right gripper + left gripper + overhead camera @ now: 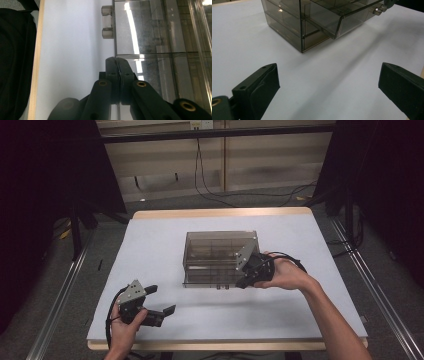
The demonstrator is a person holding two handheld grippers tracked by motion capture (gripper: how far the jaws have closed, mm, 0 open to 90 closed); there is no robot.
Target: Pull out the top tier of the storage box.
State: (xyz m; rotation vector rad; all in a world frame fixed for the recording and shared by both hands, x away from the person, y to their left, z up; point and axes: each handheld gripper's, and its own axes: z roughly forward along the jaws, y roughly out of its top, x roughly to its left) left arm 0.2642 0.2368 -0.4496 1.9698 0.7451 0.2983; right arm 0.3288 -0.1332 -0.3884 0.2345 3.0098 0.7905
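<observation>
Drawers [215, 255] sit mid-table [150, 235]; right gripper [243, 282] clenched tight at the lower drawer's front edge, left gripper [161, 300] spread wide, holding nothing.

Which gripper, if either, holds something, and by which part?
The right gripper is shut at the front edge of the clear drawer box; whether it pinches a knob cannot be told. The left gripper is open, holding nothing.

Lying across the floor behind the white-covered table [150, 250]: black cables [210, 190]. Running along both sides: metal rails [60, 295]. Hanging at left and right: dark curtains [45, 180].
</observation>
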